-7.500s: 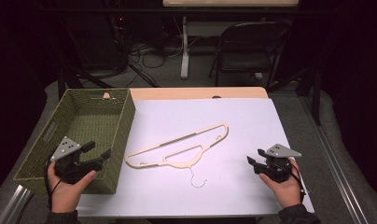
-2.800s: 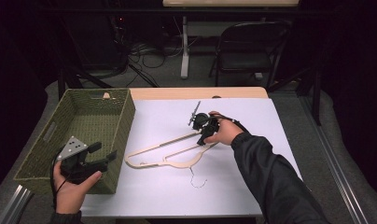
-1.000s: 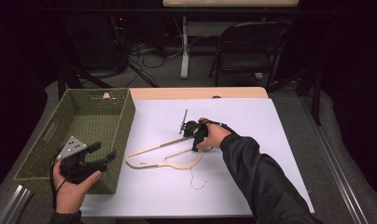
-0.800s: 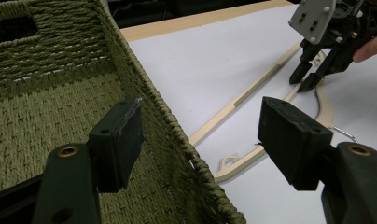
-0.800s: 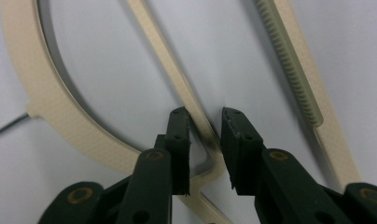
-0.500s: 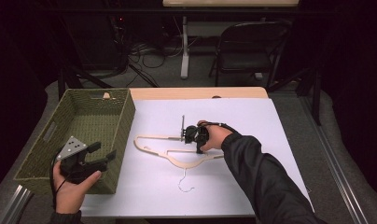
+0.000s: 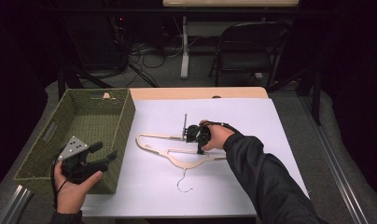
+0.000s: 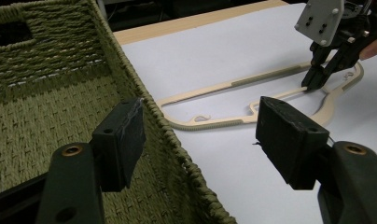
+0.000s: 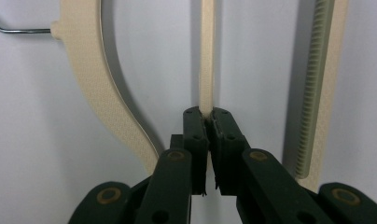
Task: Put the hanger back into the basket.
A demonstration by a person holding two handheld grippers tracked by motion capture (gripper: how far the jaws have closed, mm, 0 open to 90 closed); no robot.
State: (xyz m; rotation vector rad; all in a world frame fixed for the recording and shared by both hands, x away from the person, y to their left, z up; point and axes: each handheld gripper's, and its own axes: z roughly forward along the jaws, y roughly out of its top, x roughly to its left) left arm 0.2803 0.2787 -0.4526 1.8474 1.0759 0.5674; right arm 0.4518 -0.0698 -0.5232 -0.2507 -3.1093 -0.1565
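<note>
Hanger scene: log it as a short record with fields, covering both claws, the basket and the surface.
hanger: cream hanger with a wire hook, flat on the white sheet
right claw: right claw shut on the hanger's thin inner bar
left claw: left claw open, holding nothing, beside the basket's near corner
basket: green woven basket at the table's left, nothing seen inside
hook: points toward the person's side

hanger (image 7: 177,154) cream, ribbed bar | basket (image 7: 84,126) olive woven | table cover (image 7: 270,126) white | jaws black
</note>
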